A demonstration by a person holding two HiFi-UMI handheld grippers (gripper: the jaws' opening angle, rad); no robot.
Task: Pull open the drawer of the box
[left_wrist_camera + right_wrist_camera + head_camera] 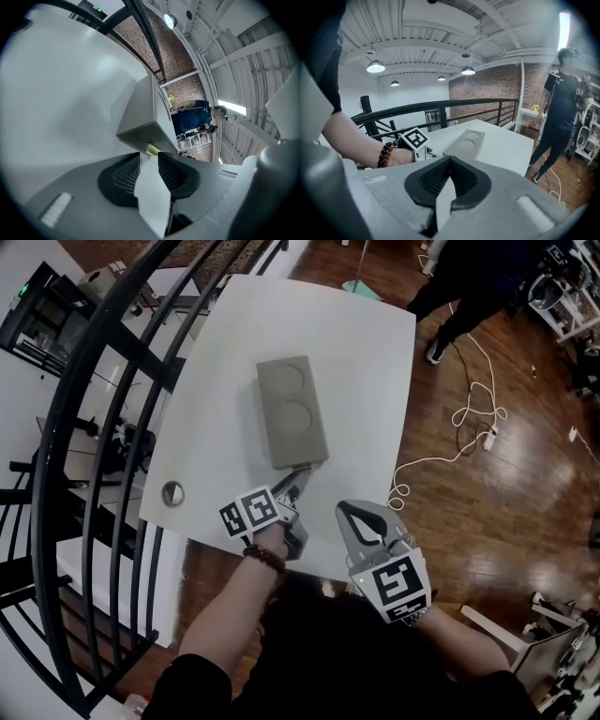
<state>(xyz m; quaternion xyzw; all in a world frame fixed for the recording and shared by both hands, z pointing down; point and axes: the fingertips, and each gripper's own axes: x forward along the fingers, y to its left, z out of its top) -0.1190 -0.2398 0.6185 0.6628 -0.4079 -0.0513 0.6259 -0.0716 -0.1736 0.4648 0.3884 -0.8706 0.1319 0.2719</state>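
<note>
A: At which step is the work now?

B: It seems to be the start. The grey box (292, 412) lies in the middle of the white table (375, 352). No drawer can be seen standing out of it, so it is probably not yet pulled. The left gripper (296, 482) is at the near end of the box, and its fingers (124, 173) stand wide apart, with nothing pressed between them.

A: What is there to take hold of?

B: A small pale yellow tab (152, 150) shows at the lower edge of that end, just ahead of the gap. It is probably the handle. The next move calls for closing on it and then pulling straight back.

A: And the right gripper (364, 519)?

B: It waits off the table edge. Its ribbed black fingers (436, 176) meet at the tips and are empty.

A: How does the box look?

B: It is matte, oblong and smooth, with two shallow round recesses on top. It may slide on the table.
</note>
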